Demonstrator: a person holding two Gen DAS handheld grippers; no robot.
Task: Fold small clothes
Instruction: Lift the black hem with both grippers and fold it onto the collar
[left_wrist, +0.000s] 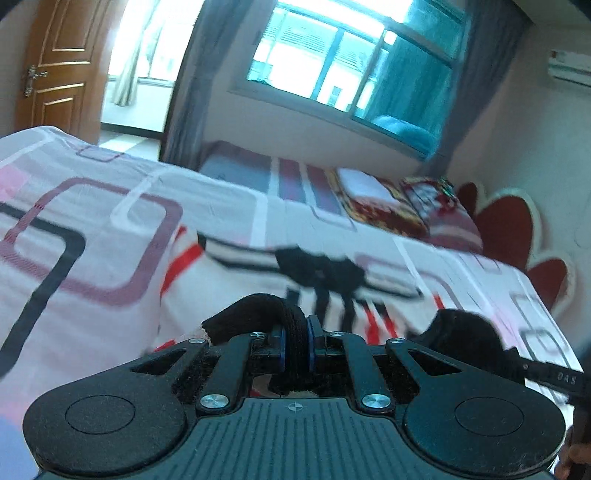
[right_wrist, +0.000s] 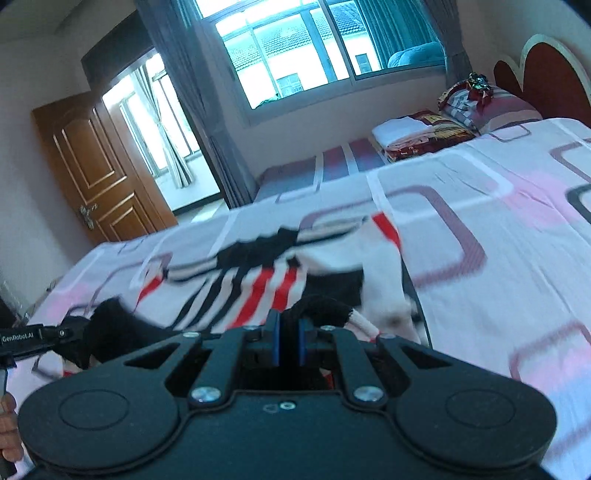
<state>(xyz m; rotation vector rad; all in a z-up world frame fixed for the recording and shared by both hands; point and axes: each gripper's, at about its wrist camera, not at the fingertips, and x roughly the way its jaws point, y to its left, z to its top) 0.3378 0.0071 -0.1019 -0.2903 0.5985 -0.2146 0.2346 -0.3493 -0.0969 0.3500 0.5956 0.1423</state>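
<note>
Two grippers, your left gripper (left_wrist: 297, 345) and right gripper (right_wrist: 290, 341), are each clamped on a black edge of the striped shirt (right_wrist: 258, 280), which lies across the bed (right_wrist: 480, 221) near its foot edge.

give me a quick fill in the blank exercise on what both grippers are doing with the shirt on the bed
1. The left hand-held gripper is shut on the ____ hem of the white, red and black striped small shirt.
2. The right hand-held gripper is ____ on that hem too.
3. The shirt lies on a ____ with a pink and white patterned sheet.
4. The brown wooden door stands ____.

Missing words: black; shut; bed; open
</note>
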